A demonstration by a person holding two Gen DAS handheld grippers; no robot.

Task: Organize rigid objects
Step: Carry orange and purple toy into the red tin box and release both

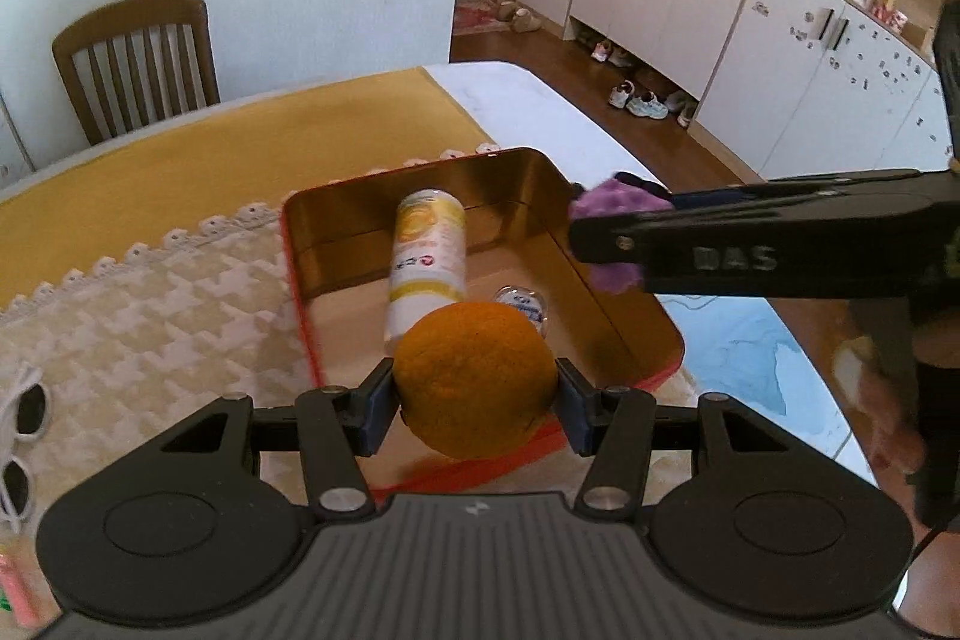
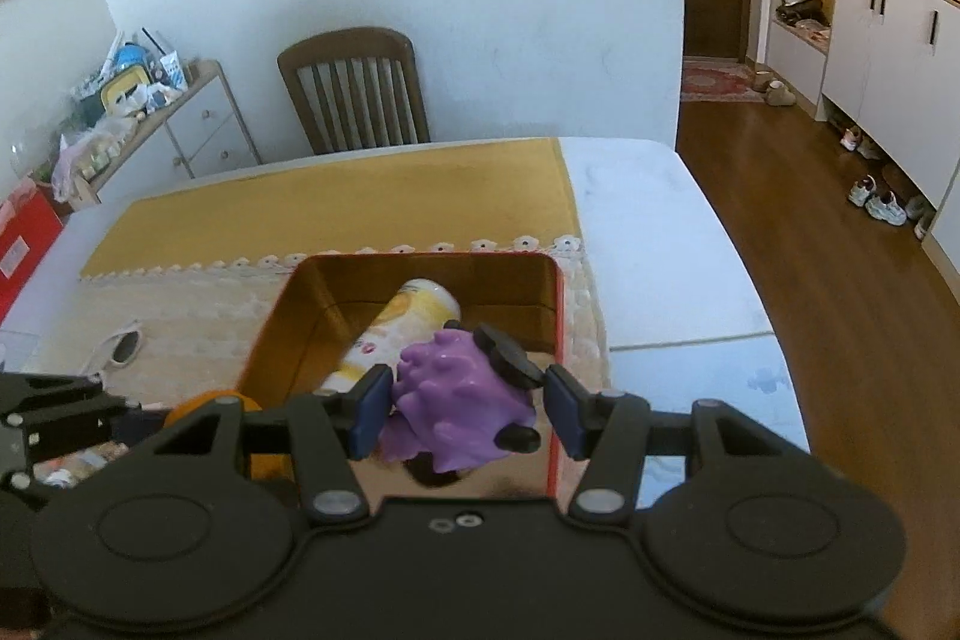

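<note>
**Orange and purple toy held over the red tin**

In the left wrist view, our left tool point(image 1: 475, 394) pinches an orange point(image 1: 474, 379) between its blue pads, low in the centre of the frame, over the near edge of a red tin point(image 1: 300, 292) with a gold interior. Inside the tin a yellow-and-white can point(image 1: 427, 259) lies on its side, its printing too blurred for us to read, and a small clear-topped container point(image 1: 523, 305) sits just beside it, right behind the orange. From the right edge our right tool point(image 1: 606, 235) reaches in, its black body stamped "DAS", with a purple toy point(image 1: 612, 205) at its tip by the tin's right wall. White sunglasses point(image 1: 21, 436) lie on the cream mat point(image 1: 150, 316) at lower left.

In the right wrist view, our right tool point(image 2: 467, 409) holds the purple toy point(image 2: 456, 400), which has black parts, above the tin point(image 2: 555, 340) at centre frame; the left pad touches it, while the right pad shows a small gap. The can point(image 2: 399, 334) lies behind the toy. The orange point(image 2: 207, 403) peeks out at lower left, near the left tool point(image 2: 60, 418). The sunglasses point(image 2: 120, 349) rest on the mat, left of the tin, on the bench point(image 2: 648, 232).
</note>
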